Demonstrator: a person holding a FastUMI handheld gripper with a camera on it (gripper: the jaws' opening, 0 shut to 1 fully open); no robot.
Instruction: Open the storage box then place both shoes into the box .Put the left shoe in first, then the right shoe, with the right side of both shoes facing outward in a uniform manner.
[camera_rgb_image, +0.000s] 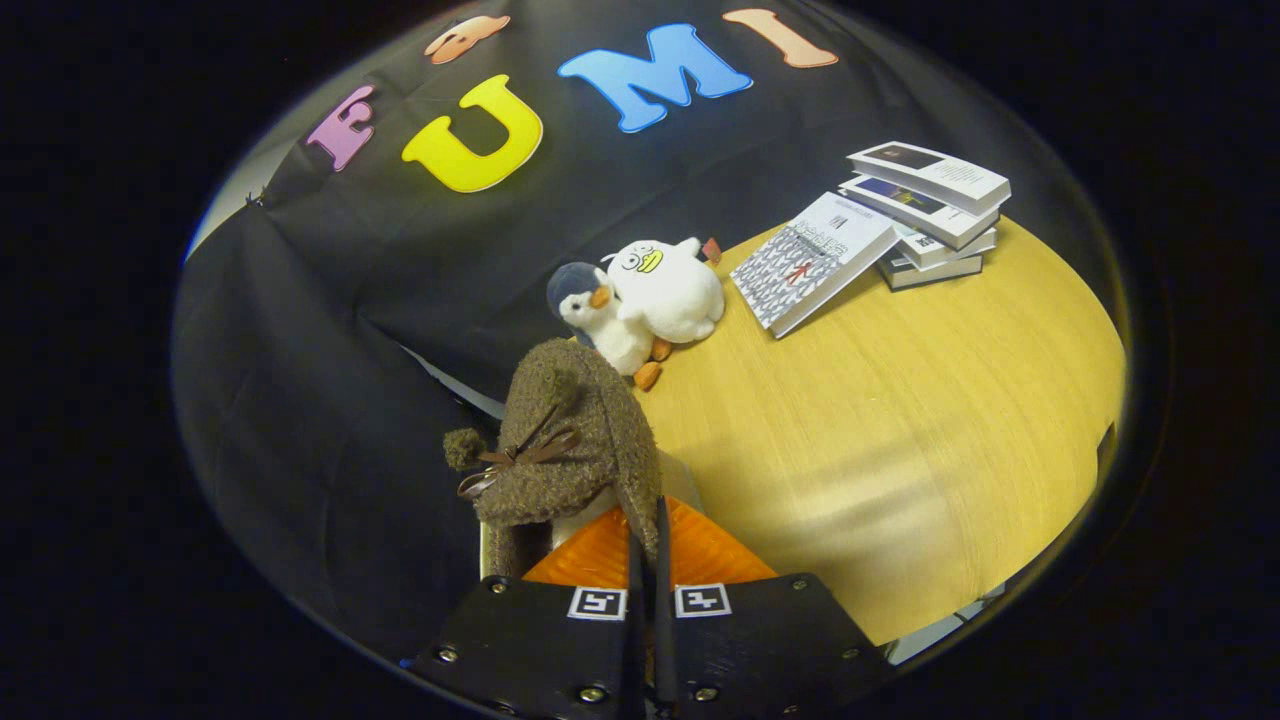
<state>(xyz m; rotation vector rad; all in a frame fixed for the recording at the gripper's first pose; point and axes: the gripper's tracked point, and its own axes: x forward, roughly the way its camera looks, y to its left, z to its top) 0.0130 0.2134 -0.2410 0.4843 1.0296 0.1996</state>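
The gripper (648, 560) has its two orange fingers (590, 555) drawn nearly together, pinching the edge of a brown fuzzy shoe (575, 440) between them. The shoe hangs lifted, toe pointing away from the camera, with a small pompom and a thin brown bow on its upper. Under it, a pale surface peeks out that may be the storage box or its lid; too little of it shows to say which. I cannot tell from here whether this is the left shoe or the right.

Beyond the shoe, the round wooden table (900, 430) spreads out. At its far edge, against the black cloth wall, two soft toys lie touching: a small penguin (595, 315) and a white duck (672, 288). Further right is a stack of books (925, 215), with one more book (812, 262) leaning against it.

The main risk, as I judge it, lies in the grip. The fingers hold only a thin bit of soft, fluffy fabric, so the shoe could slip free or swing and twist while it is carried. A twist would leave the wrong side facing outward in the box.
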